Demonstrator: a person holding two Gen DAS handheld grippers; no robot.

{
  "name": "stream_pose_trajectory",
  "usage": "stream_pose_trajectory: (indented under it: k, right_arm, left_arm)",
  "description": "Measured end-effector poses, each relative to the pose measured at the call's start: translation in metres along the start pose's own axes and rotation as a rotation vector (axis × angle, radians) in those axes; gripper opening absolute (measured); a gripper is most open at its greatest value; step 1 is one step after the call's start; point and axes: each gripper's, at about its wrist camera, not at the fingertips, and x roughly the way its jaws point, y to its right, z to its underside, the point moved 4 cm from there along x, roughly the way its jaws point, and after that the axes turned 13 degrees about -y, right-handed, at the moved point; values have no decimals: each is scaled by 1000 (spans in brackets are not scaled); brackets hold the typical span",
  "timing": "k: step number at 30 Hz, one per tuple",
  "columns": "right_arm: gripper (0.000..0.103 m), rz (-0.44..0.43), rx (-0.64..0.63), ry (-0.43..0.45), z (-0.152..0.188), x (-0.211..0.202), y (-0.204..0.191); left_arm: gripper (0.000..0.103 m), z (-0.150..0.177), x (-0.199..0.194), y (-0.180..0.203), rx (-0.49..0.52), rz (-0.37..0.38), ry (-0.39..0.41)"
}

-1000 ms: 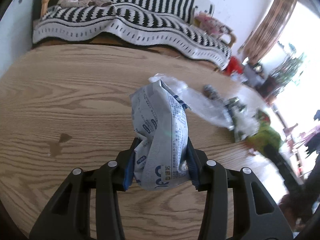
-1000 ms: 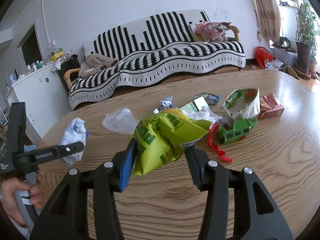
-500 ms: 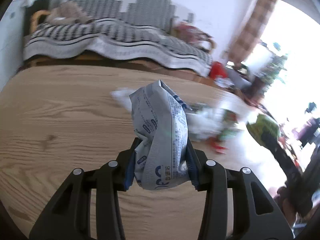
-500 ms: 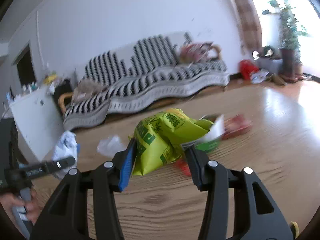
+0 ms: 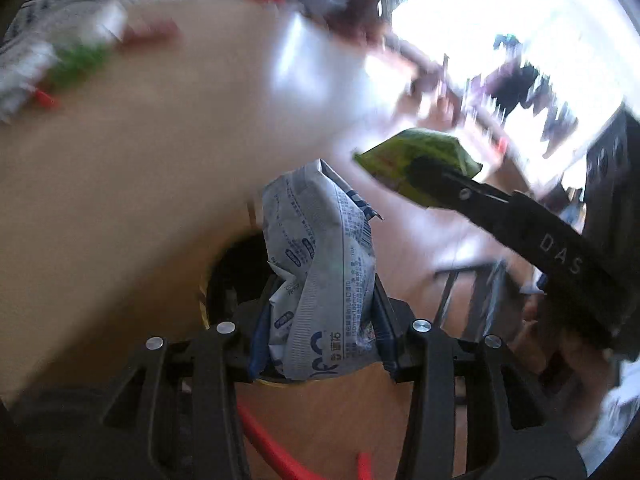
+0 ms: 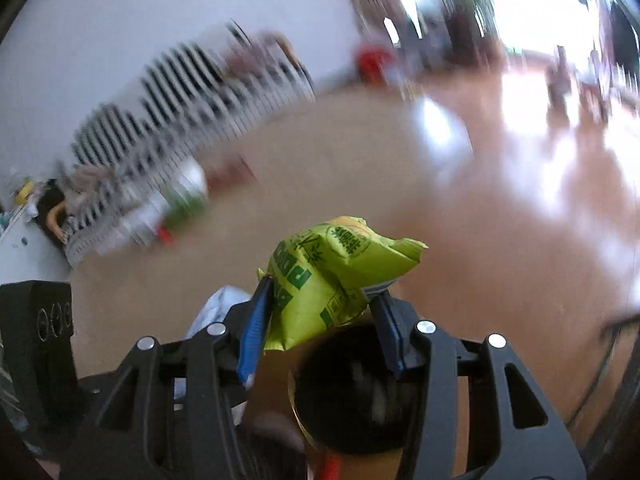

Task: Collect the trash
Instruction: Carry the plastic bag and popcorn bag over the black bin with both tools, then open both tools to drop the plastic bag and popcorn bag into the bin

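My left gripper (image 5: pixel 324 296) is shut on a crumpled white wrapper with blue print (image 5: pixel 320 256). It hangs over the table's edge, above a dark round bin (image 5: pixel 206 292) with a yellowish rim. My right gripper (image 6: pixel 322 300) is shut on a lime-green snack bag (image 6: pixel 332 272), and the bin (image 6: pixel 295 400) sits just below its fingers. In the left wrist view the right gripper (image 5: pixel 436 184) and its green bag (image 5: pixel 416 156) hover up and to the right of my wrapper. The white wrapper (image 6: pixel 220 304) peeks in at the left of the right wrist view.
More trash (image 6: pixel 172 204) lies blurred in a pile far back on the wooden table (image 6: pixel 340 168), with a striped sofa (image 6: pixel 180 92) behind it. A red strip (image 5: pixel 272 448) runs by the bin. A hand (image 5: pixel 580 364) grips the right tool. A metal frame (image 5: pixel 472 292) stands on the floor.
Both grippers have swung fast from over the table's trash pile to its edge above the dark bin, rolling as they went. Each still holds its wrapper. The background is now blurred.
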Motion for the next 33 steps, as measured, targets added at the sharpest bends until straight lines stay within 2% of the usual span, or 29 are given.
stream_pose_trajectory:
  k: [4,8,15,21,22,23,24,25,30,32,33]
  right_arm:
    - [48,8,153,-164,32,55,62]
    - [48,10,179,-252,55,84,80]
    - [48,0,184,-233,57,83,85]
    - [49,2,182,-222,45,83,76]
    - [53,2,187,-221,44,83,75]
    - [54,-4,196,-219,43,83,75]
    - [74,-20,212,-223,42,83,77]
    - [98,-29,222,-226,40,83,78]
    - [96,-37,235,-169,28,69,80]
    - [96,36,242,-81,21,54,81]
    - [96,72,237,-41,19,49,82]
  left_arm:
    - [42,10,89,3,15,-34,-167]
    - [42,8,107,0,34,-64,-212]
    - [42,7,100,-20,-2,-54,-214]
    - [42,6,99,-1,0,-28,-193]
    - [45,6,99,-1,-6,-31,-196]
    - [57,6,101,-5,-28,-51,-206]
    - [70,7,104,-8,-47,-64,-213]
    - [98,7,104,-10,-67,-73,-211]
    - [97,10,103,-5,-51,-58,-217]
    - [97,8,95,-1,-37,-88,-172]
    - [97,7,85,3,-21,-99,-125]
